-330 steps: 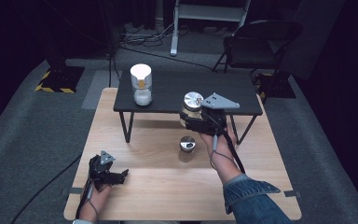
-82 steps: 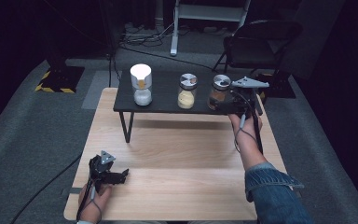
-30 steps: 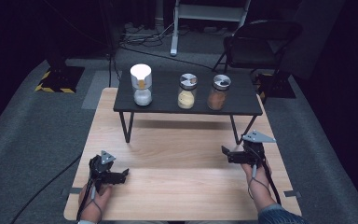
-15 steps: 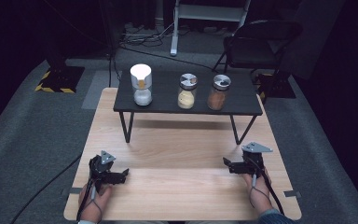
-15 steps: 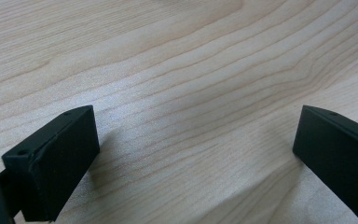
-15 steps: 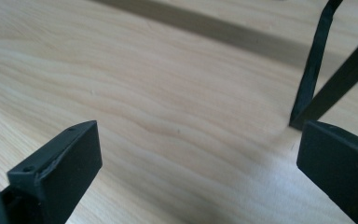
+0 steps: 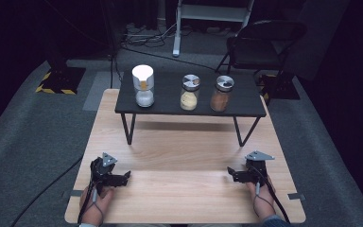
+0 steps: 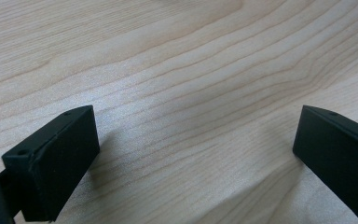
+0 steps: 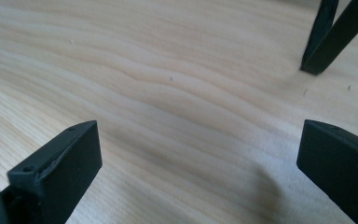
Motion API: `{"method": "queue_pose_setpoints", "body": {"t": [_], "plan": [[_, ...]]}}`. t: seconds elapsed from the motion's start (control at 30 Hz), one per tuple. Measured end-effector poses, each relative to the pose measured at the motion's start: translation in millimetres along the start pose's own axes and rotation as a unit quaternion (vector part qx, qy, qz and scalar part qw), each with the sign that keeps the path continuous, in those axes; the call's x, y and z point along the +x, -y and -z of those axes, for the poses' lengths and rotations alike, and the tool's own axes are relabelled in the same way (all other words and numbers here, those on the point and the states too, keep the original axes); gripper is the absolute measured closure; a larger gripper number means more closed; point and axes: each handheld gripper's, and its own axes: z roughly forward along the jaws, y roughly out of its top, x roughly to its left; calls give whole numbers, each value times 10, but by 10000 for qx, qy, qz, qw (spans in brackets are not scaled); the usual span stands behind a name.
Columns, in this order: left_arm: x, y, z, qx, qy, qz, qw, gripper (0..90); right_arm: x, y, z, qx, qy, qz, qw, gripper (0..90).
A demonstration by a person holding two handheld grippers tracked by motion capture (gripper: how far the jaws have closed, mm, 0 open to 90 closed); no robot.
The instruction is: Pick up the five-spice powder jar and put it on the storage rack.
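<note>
Left hand-held gripper (image 7: 123,176) and right hand-held gripper (image 7: 232,173) rest released, jaws spread, on the light wooden counter (image 7: 184,151), well apart from three spice jars (image 7: 189,91).

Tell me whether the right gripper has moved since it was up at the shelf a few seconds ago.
Yes. The right gripper has come back from the black shelf toward the person and rests low on the wooden table, jaws open and empty.

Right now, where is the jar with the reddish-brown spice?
In the high view, the reddish-brown spice jar stands at the right end of the black shelf, beside the yellow spice jar.
</note>
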Motion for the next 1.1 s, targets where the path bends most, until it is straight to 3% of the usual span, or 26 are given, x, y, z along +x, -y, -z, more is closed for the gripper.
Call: {"method": "queue_pose_setpoints", "body": {"t": [0.27, 0.43, 1.1], "plan": [[0, 1, 0, -2, 0, 0, 10000, 3, -15, 36, -37, 198, 6, -63, 9998, 0], [0, 3, 0, -9, -2, -7, 10000, 3, 19, 64, -39, 203, 103, 43, 9997, 0], [-1, 5, 0, -11, -2, -8, 10000, 3, 5, 69, -34, 205, 76, 79, 9997, 0]]}}
